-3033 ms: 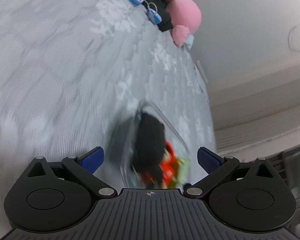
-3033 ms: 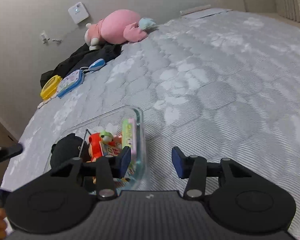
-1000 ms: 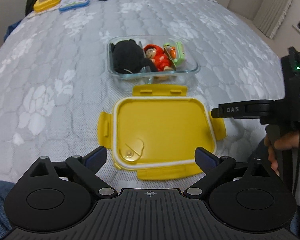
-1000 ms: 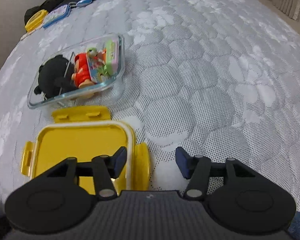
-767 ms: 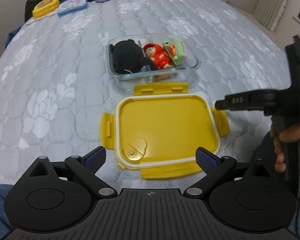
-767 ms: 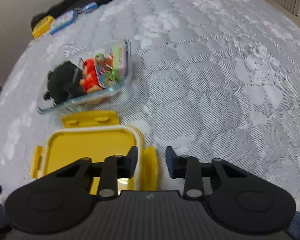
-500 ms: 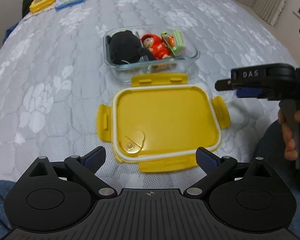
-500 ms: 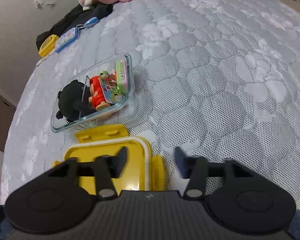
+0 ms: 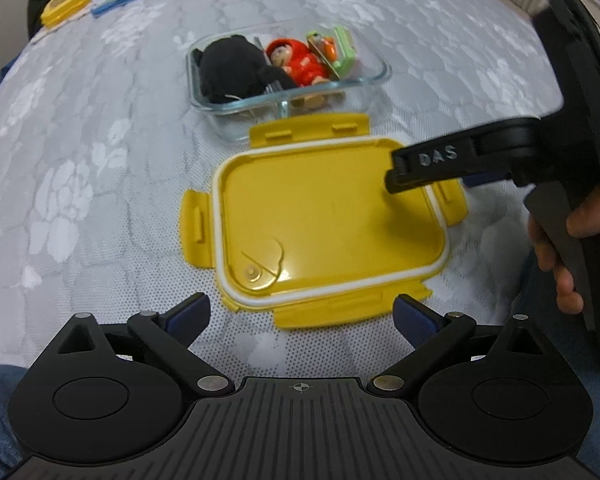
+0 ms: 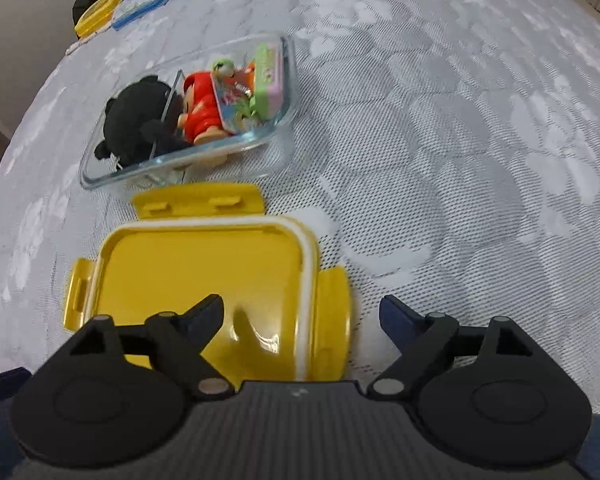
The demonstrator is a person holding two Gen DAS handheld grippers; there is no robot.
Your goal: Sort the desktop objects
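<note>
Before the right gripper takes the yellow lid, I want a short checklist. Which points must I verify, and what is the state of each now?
1. right gripper open: ok.
2. It straddles the right edge of the yellow lid: ok.
3. Lid lies flat and free on the bed cover: ok.
4. Glass container uncovered, black plush, red figure and green case inside: ok.
5. Toys below the rim so the lid will close: cannot tell.
6. left gripper open, off the lid: ok.
</note>
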